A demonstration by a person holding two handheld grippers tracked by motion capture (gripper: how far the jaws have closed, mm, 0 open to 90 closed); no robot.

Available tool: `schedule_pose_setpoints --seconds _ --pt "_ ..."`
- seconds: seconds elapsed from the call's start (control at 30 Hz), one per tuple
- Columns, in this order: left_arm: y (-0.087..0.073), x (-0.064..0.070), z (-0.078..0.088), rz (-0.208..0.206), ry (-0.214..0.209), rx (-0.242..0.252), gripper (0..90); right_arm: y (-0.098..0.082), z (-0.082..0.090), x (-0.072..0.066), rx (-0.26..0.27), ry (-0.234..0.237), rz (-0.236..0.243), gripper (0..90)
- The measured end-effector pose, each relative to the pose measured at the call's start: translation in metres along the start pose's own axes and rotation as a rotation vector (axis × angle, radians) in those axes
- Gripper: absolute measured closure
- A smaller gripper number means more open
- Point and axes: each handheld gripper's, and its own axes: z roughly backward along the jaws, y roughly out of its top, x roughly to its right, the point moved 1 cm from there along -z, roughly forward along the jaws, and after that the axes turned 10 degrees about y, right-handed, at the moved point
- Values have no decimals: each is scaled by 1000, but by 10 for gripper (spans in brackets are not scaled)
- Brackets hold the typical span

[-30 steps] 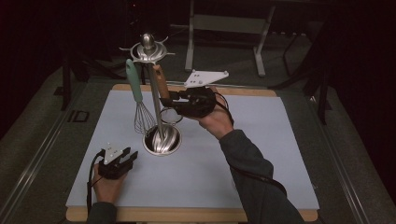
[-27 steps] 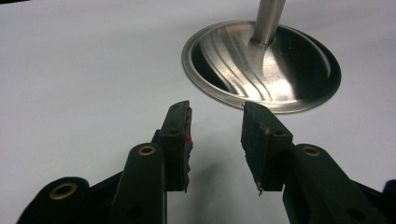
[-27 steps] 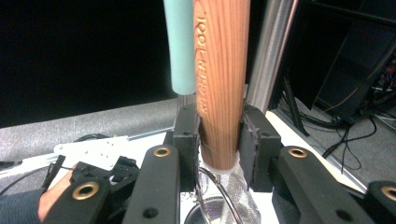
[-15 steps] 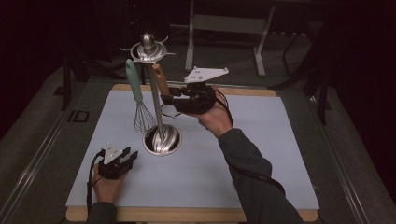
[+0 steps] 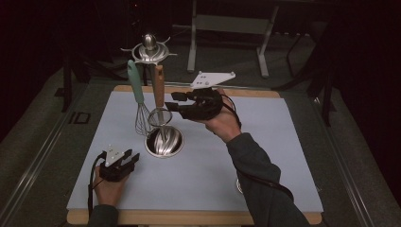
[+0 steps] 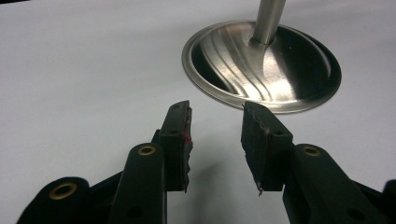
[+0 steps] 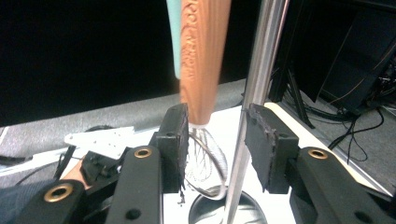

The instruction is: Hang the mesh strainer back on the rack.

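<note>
- The wooden-handled whisk [image 5: 159,101] hangs from the steel utensil stand [image 5: 163,142] at the worktop's [image 5: 265,156] far left, beside a mint-handled whisk [image 5: 137,99].
- The right claw [image 5: 176,102], just off its handle, has just been opening; nothing is pinched.
- The left claw [image 5: 130,158] rests spread and empty near the stand's base.

Brown wooden-handled whisk [image 5: 159,97], mint-green-handled whisk [image 5: 136,94], shiny silver stand [image 5: 163,140], pale lavender mat [image 5: 265,142]

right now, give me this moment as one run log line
right hand-held gripper: jaws just opening beside wooden-handled whisk | whisk: hangs on metal stand | left hand-held gripper: open, on table by stand base
</note>
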Motion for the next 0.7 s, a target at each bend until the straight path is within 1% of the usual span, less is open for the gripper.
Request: schedule_pose_setpoints --seconds 0.13,0.4,0.6,0.7 --pt "0 0 0 -1 1 0 629 -3 6 -1 -18 22 12 588" --pt "0 0 0 1 1 0 629 -12 14 2 -88 15 27 588" --pt "0 0 0 2 0 0 629 -28 20 4 -162 2 31 589" --pt "0 0 0 5 0 0 629 -34 23 5 -180 -6 29 614"
